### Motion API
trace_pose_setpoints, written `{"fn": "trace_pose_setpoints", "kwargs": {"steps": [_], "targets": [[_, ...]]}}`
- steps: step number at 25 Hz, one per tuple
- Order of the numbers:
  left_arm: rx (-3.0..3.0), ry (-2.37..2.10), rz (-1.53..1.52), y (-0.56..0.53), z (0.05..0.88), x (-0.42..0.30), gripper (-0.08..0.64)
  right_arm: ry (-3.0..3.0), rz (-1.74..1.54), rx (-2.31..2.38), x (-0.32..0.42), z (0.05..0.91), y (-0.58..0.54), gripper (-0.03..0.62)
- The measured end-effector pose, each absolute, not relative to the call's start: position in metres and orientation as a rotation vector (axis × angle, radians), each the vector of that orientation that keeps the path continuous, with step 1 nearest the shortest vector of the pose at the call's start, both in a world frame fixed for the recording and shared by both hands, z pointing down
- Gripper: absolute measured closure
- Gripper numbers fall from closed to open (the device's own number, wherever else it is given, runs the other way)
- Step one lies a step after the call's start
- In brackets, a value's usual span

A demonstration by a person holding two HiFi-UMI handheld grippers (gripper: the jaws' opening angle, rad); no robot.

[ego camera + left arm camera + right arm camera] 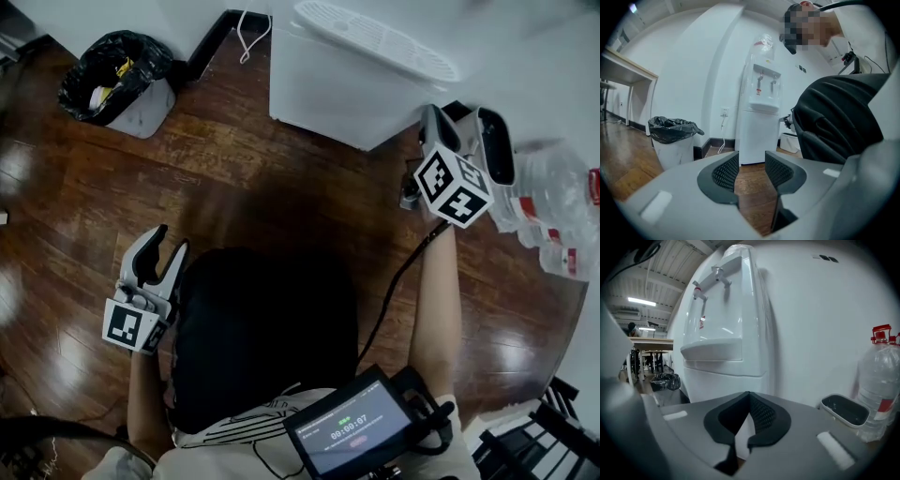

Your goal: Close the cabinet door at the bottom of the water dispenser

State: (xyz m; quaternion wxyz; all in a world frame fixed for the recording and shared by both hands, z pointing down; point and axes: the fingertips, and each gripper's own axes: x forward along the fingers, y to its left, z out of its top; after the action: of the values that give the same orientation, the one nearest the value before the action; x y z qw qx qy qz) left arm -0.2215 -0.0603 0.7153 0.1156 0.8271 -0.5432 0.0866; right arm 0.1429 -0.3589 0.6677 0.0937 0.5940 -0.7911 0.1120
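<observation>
White plastic fronts the cabinet door (758, 138) at the foot of the water dispenser (337, 89), which stands at twelve o'clock in the head view. Seen from the left, the door looks flush or nearly so. The right tongs (748, 404) are pinched shut on nothing, by the dispenser's side at two o'clock. The left tongs (752, 169) hang partly open and empty at eight o'clock. It would be best to lay the closed tips flat on the door's free edge and push squarely until it seats.

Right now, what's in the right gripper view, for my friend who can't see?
The right gripper, shut and empty, points at a white water dispenser. A clear bottle with a red cap stands at right.
</observation>
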Motion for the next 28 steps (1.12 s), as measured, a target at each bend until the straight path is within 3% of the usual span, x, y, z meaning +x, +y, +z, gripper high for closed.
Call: {"fn": "trace_pose_setpoints", "kwargs": {"steps": [3,6,7,12,17,24,28], "targets": [[2.407,-1.577,0.293,-0.07,0.713,-0.227,0.394,-2.32,0.296,1.756,0.145,0.668,-0.361,0.589],[2.361,-1.503,0.317,-0.077,0.693,-0.219,0.487,-2.242,0.313,1.758,0.154,0.672,-0.34,0.589],[2.341,-1.467,0.321,-0.073,0.68,-0.214,0.537,-2.225,0.357,1.719,0.152,0.678,-0.311,0.589],[2.243,-1.335,0.221,-0.067,0.557,-0.18,0.54,-2.199,0.686,1.445,0.117,0.646,-0.105,0.589],[2.417,-1.206,0.257,-0.075,0.412,-0.124,0.541,-2.053,0.9,1.546,0.115,0.512,-0.014,0.589],[2.623,-1.043,0.219,-0.039,0.193,-0.067,0.541,-2.361,0.586,1.657,0.085,0.222,-0.018,0.589],[2.716,-1.105,0.122,-0.003,0.112,-0.043,0.541,-2.486,0.467,1.805,0.086,0.125,0.0,0.589]]}}
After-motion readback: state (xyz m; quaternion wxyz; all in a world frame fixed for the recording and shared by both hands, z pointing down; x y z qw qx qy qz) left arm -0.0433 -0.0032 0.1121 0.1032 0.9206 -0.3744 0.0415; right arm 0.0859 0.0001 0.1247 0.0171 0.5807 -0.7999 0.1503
